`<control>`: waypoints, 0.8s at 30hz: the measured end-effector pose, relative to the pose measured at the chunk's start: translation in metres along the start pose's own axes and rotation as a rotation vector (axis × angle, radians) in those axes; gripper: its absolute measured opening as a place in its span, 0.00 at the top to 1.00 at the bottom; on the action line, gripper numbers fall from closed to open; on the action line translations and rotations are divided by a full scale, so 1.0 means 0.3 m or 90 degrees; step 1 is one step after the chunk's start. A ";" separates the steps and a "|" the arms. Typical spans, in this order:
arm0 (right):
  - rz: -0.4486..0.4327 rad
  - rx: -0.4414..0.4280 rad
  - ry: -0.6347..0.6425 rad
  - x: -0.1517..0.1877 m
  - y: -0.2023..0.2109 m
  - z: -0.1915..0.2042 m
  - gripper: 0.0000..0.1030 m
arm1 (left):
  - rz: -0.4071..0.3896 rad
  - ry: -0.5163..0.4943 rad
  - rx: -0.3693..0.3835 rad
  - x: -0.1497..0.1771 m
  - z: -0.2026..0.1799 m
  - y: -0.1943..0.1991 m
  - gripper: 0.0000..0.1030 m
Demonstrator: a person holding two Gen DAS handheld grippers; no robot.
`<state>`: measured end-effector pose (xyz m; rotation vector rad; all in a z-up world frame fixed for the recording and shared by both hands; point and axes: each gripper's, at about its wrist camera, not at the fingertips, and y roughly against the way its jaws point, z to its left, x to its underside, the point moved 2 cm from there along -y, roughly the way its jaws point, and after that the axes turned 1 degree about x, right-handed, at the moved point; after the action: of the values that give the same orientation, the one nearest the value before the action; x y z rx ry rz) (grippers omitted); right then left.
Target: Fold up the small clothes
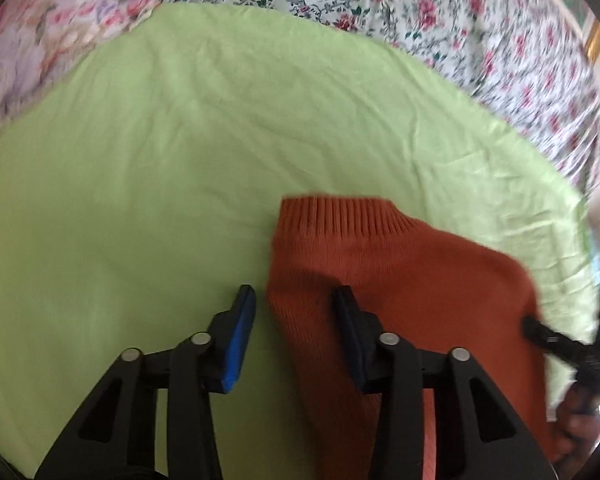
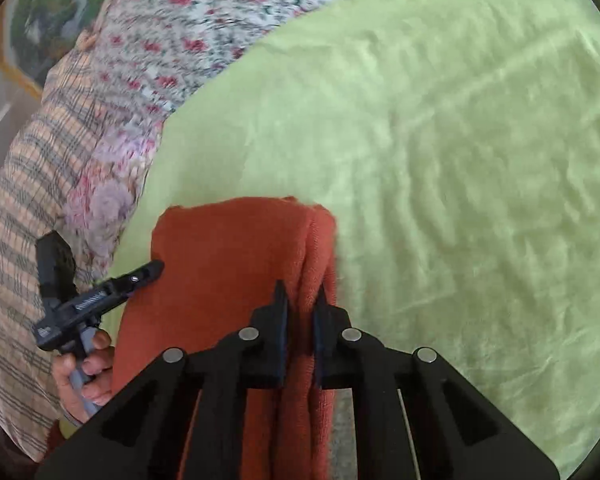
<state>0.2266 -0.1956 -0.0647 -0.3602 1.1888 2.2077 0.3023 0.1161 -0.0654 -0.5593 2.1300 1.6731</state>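
Observation:
An orange knit sweater (image 1: 400,264) lies folded on the light green sheet (image 1: 180,160), its ribbed edge pointing away. My left gripper (image 1: 296,300) is open, with the sweater's left edge between its blue-padded fingers (image 1: 240,328). My right gripper (image 2: 302,300) is shut on the sweater's (image 2: 228,256) right folded edge. The right gripper also shows in the left wrist view (image 1: 540,332) at the sweater's right side. The left gripper shows in the right wrist view (image 2: 148,270) at the sweater's left side.
A floral bedspread (image 1: 380,4) lies beyond the green sheet. A checked cloth (image 2: 32,184) lies at the left in the right wrist view. The person's hand (image 2: 88,372) holds the left gripper's handle.

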 end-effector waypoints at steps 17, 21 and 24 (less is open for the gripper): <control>-0.043 0.010 0.018 0.178 0.283 0.076 0.76 | -0.034 -0.009 0.097 0.372 -0.039 0.403 0.60; -0.050 0.012 0.018 0.263 0.346 0.090 0.76 | -0.037 -0.021 0.123 0.564 -0.040 0.502 0.57; -0.047 0.017 0.032 0.311 0.378 0.105 0.75 | -0.033 -0.029 0.136 0.676 -0.041 0.544 0.52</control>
<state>0.0844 -0.1820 -0.0178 -0.4442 1.2114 2.1295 0.0436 0.1232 -0.0332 -0.5031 2.2054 1.3956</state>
